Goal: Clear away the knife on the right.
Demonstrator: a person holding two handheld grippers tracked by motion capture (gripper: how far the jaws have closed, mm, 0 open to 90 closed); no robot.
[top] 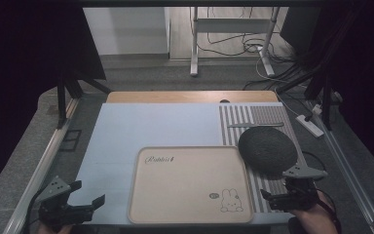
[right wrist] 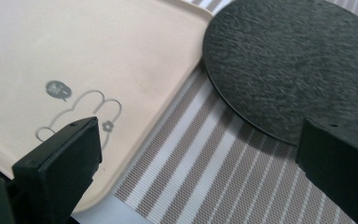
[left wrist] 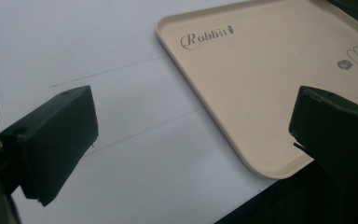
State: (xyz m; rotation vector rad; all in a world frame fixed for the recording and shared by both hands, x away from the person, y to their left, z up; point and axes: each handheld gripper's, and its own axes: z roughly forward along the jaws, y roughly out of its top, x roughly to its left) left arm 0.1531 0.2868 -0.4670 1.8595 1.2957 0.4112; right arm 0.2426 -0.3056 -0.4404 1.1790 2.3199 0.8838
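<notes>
Open right hand-held gripper (top: 278,196) beside, seemingly above, dark plate (top: 267,149)

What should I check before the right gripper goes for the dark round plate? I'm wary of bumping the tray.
1. Right gripper open: ok, jaws apart, nothing between them.
2. Left gripper open: ok.
3. Dark round plate free to grasp: ok, nothing on it.
4. Plate apart from the beige tray: not ok, its edge overlaps the tray's corner.
5. Tray bare: ok.
6. Striped placemat flat: ok.
</notes>
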